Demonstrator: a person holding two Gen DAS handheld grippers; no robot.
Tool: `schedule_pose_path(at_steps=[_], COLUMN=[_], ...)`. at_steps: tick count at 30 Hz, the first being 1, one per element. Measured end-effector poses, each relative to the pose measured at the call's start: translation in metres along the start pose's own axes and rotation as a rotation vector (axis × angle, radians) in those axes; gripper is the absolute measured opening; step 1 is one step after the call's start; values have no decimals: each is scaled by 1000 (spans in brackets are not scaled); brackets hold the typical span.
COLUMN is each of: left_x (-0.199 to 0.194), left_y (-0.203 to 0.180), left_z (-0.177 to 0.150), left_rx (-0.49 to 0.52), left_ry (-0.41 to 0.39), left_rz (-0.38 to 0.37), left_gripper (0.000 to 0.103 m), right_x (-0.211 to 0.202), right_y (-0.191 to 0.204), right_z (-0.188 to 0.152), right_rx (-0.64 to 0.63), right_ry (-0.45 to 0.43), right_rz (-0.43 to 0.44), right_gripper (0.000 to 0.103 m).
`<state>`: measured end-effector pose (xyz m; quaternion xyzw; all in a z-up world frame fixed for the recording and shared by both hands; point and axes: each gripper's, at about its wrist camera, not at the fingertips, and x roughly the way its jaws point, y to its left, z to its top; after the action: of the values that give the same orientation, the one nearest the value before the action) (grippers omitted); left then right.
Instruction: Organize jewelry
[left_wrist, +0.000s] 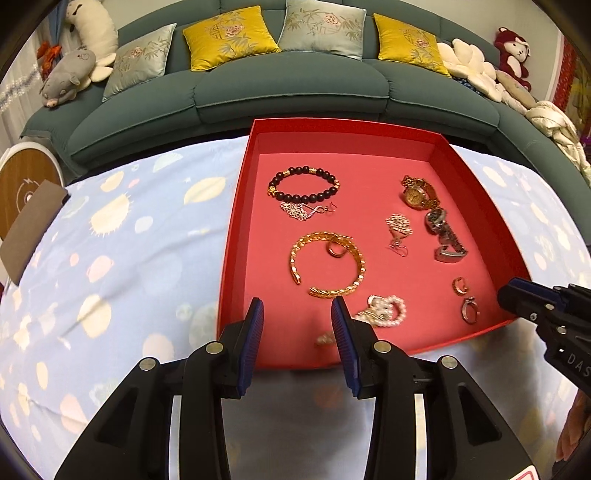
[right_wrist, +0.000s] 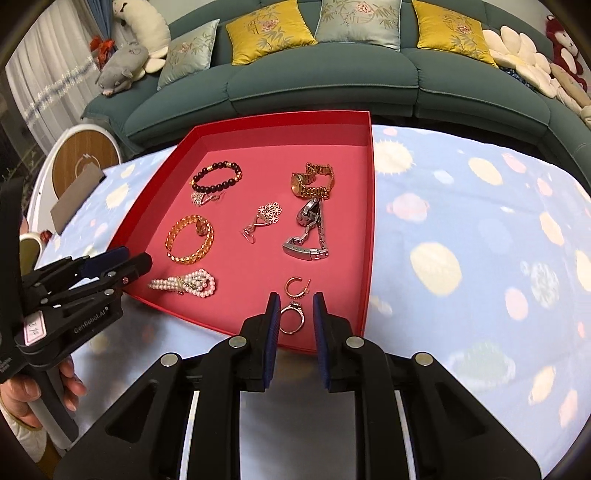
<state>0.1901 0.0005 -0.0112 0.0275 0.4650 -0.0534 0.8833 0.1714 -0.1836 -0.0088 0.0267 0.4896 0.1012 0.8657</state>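
A red tray (left_wrist: 236, 206) (right_wrist: 371, 206) holds jewelry: a dark bead bracelet (left_wrist: 303, 182) (right_wrist: 217, 176), a gold bangle (left_wrist: 327, 267) (right_wrist: 189, 239), a pearl piece (left_wrist: 386, 309) (right_wrist: 192, 282), a gold watch (left_wrist: 419, 192) (right_wrist: 312, 181), a silver watch (left_wrist: 445, 234) (right_wrist: 308, 232), flower earrings (left_wrist: 399, 225) (right_wrist: 267, 214), a hoop earring (left_wrist: 460, 285) (right_wrist: 295, 286) and a silver ring (left_wrist: 470, 310) (right_wrist: 292, 317). My left gripper (left_wrist: 297, 308) is open over the tray's near edge, left of the pearls. My right gripper (right_wrist: 295, 302) is open with the ring between its fingers.
The tray lies on a blue spotted cloth (left_wrist: 110, 266) (right_wrist: 480, 240). A green sofa (left_wrist: 288, 85) with cushions and plush toys stands behind. A round wooden-topped stand (left_wrist: 26, 188) and a brown card (left_wrist: 29, 232) are at the left.
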Motion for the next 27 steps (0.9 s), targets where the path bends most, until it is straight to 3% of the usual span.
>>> schedule_pose_path(at_steps=[2, 5, 8, 12, 22, 24, 27], left_x=[-12, -25, -32, -28, -30, -31, -30], left_y=[-4, -8, -10, -12, -8, -9, -11], left_z=[-4, -1, 5, 11, 10, 9, 7], left_rx=[19, 8, -22, -32, -22, -16, -7], left_ry=[-13, -46, -99, -92, -94, -92, -84], left_rz=[6, 19, 48, 80, 123, 119, 115], left_gripper=[38, 40, 48, 49, 49, 49, 49], right_x=[-9, -25, -38, -43, -43, -43, -43], right_y=[2, 3, 5, 17, 20, 23, 26], right_z=[-5, 1, 12, 18, 13, 12, 10], right_rx=[13, 55, 91, 71, 47, 39, 28], right_ry=[-5, -78, -158, -201, -187, -188, -185], right_rz=[-6, -7, -8, -28, -46, -49, -45], right_gripper=[18, 18, 35, 35, 39, 48, 48])
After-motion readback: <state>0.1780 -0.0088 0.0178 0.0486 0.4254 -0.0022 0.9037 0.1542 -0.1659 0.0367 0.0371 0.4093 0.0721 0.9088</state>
